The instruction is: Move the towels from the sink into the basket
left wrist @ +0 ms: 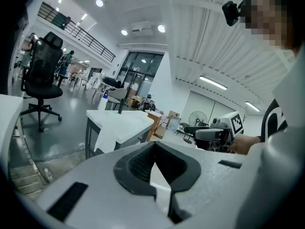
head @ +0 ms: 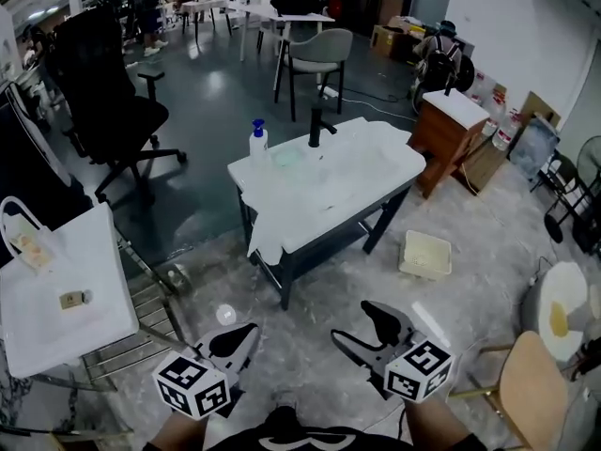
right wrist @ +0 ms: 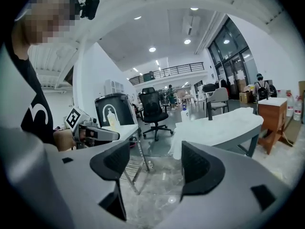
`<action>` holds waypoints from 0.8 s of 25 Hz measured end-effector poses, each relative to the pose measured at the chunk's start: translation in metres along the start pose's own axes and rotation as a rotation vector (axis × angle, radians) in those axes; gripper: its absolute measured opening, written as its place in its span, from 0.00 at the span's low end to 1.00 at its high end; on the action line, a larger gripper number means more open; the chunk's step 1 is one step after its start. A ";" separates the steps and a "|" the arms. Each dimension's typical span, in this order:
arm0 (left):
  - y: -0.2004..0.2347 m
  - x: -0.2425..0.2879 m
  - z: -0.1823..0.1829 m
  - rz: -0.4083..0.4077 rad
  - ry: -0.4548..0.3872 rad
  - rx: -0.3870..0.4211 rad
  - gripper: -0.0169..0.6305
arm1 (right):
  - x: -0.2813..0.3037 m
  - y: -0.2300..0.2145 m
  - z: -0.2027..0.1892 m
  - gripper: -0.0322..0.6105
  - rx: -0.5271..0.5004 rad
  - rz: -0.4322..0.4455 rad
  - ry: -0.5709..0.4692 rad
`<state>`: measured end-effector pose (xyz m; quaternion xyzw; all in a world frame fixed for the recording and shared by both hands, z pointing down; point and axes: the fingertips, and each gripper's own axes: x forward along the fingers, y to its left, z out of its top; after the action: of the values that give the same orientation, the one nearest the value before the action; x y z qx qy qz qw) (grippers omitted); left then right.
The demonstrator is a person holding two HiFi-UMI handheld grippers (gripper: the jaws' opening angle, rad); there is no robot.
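Towel (head: 279,222), white, lies spread over the sink (head: 399,161) and hangs off its front-left corner. The cream basket (head: 424,255) sits on the floor just right of the sink's stand. Well short of both, the left gripper (head: 246,333) has its jaws pressed together on nothing, and the right gripper (head: 350,321) has its jaws spread wide and empty.

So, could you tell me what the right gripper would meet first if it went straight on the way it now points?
Probably the marbled floor, short of the sink counter: the right gripper tilts slightly downward, jaws apart and empty, with mostly floor between them. Depth is unclear.
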<state>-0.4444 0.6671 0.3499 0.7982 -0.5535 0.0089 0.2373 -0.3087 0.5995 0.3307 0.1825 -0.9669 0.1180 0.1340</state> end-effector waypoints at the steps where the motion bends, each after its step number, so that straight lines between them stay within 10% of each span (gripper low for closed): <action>1: 0.008 0.005 0.001 0.000 0.006 -0.002 0.04 | 0.009 -0.005 0.004 0.55 -0.004 -0.001 0.000; 20: 0.133 0.105 0.075 0.119 0.017 -0.051 0.04 | 0.184 -0.140 0.045 0.55 -0.028 0.077 0.081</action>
<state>-0.5408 0.5090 0.3619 0.7575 -0.5979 0.0157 0.2615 -0.4295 0.4018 0.3695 0.1383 -0.9686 0.1166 0.1707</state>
